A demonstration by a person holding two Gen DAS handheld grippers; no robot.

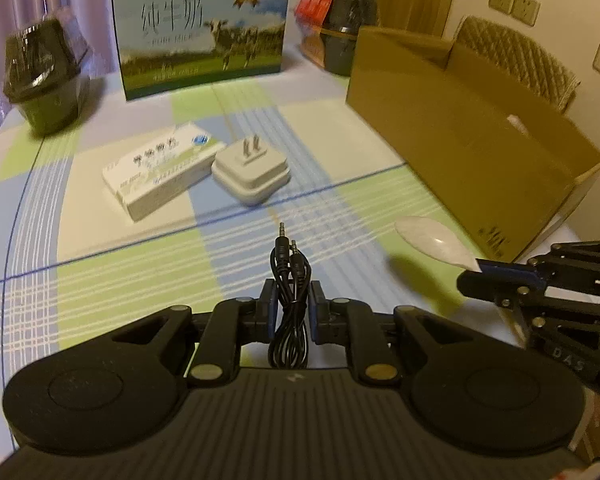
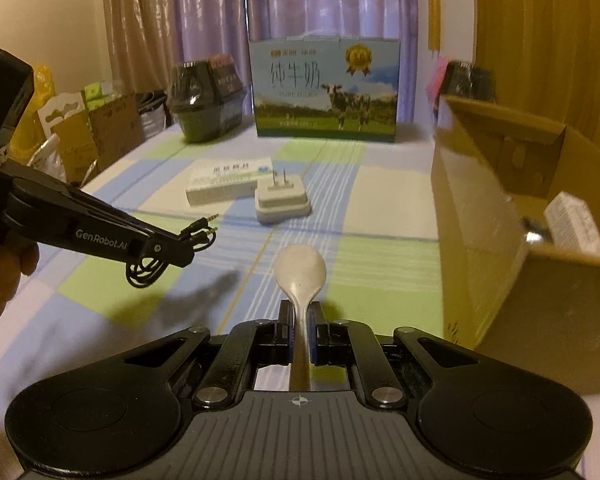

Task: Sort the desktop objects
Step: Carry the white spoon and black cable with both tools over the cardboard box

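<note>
Brown open-topped cardboard box (image 1: 472, 128) stands at table right, long axis running away from the cameras; a pale carton inside it, blurred, possibly a medicine pack. White medicine box (image 1: 162, 168) and white two-pin charger (image 1: 252, 174) lie mid-table, just beside each other, pins up. Right gripper (image 2: 300, 316) clamped on cream plastic spoon (image 2: 300, 272), bowl pointing forward. Left gripper (image 1: 292, 296) clamped on coiled black audio cable (image 1: 290, 280), plugs forward.

Matt cardboard box (image 1: 460, 140), checked cloth tablecloth (image 1: 140, 280)
</note>
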